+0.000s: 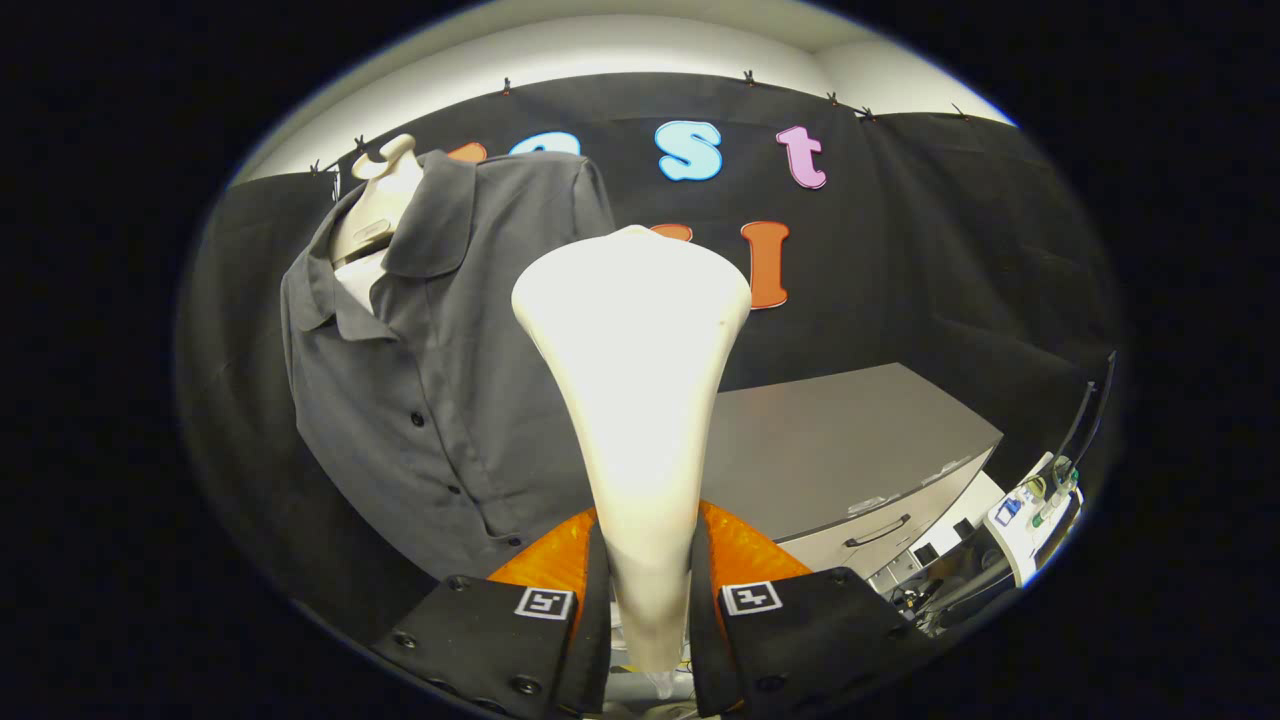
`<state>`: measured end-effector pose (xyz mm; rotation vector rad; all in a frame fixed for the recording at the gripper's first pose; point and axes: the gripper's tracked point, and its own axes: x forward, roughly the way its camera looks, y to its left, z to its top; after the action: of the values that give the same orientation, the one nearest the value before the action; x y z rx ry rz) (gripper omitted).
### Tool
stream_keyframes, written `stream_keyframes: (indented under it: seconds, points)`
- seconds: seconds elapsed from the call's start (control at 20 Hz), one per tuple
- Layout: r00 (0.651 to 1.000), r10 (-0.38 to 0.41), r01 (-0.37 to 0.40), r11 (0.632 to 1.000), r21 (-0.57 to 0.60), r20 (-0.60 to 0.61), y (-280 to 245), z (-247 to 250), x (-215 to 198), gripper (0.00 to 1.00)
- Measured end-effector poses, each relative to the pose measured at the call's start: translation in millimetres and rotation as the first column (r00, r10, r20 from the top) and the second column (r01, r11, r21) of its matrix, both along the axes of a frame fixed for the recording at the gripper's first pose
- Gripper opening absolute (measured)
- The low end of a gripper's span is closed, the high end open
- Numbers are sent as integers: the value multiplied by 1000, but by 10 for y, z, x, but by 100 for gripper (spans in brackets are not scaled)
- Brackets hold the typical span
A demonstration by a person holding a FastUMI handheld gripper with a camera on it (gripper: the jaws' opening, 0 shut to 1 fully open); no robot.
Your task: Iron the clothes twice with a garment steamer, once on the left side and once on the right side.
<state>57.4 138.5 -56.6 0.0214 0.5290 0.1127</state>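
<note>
Fingers (648, 600) clamp the garment steamer's (635, 400) handle; its head hides part of the grey shirt (440, 400) on a mannequin (375, 215). Grey tabletop (840, 450) lies beyond, black cloth behind.

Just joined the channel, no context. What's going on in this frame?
A person's handheld gripper is shut on the handle of a white garment steamer, whose wide head points up and forward between the fingers. Ahead and off to one side hangs a dark grey button-up shirt on a mannequin form. The steamer head looks held short of the fabric, though contact can't be judged for sure. A grey cabinet stands on the other side.
</note>
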Motion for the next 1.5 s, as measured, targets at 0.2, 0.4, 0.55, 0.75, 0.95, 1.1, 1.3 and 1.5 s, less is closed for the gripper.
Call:
stream_keyframes:
  seconds: [0.2,0.4,0.55,0.75,0.95,1.1,1.3,1.5]
  points:
    - [999,-28,28,1000,9,31,-295,201,101,40]
    - [998,-34,33,999,13,58,-515,373,232,40]
    - [995,-27,25,999,25,93,-618,552,328,40]
    - [991,-15,12,999,30,132,-761,719,417,40]
    - [991,-9,3,999,43,131,-858,706,463,40]
    - [993,-11,5,999,48,118,-923,665,483,40]
    - [996,-3,-1,999,46,91,-1019,542,549,40]
    - [997,5,-8,999,46,78,-1069,478,600,40]
